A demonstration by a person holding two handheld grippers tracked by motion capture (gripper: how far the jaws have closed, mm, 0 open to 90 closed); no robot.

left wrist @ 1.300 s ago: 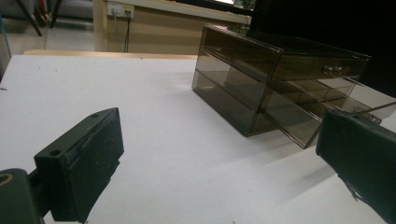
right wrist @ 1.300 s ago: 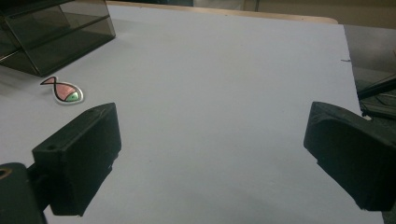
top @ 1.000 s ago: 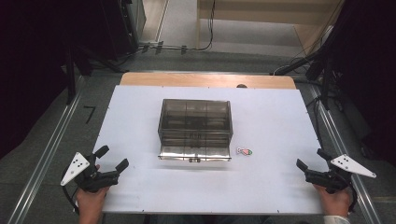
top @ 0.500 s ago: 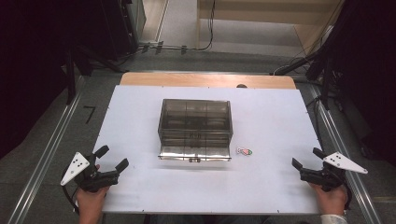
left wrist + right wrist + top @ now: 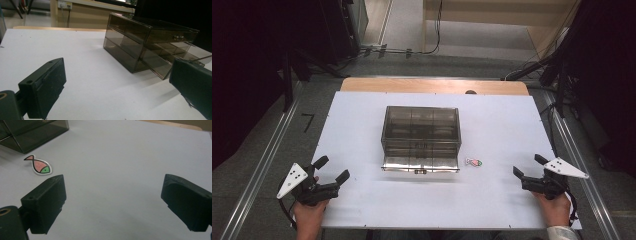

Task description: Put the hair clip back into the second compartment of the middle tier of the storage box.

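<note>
Smoked-plastic drawer box (image 5: 421,137) mid-table, fish sticker (image 5: 473,162) beside it; left claw (image 5: 332,170) and right claw (image 5: 528,166) both spread, empty.

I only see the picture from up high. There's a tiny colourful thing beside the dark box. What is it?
Observer: It's a fish sticker, pink with a green head, lying flat on the white table.
Operator: Is my right claw touching it?
Observer: No. The right claw is wide open, and the sticker lies ahead of one jaw, apart from it.
Operator: Is the box all closed up?
Observer: No. The left gripper view shows the smoky plastic box with its bottom drawer pulled partly out.
Operator: And my left claw?
Observer: The left claw is open too, holding nothing, pointing at the box.
</note>
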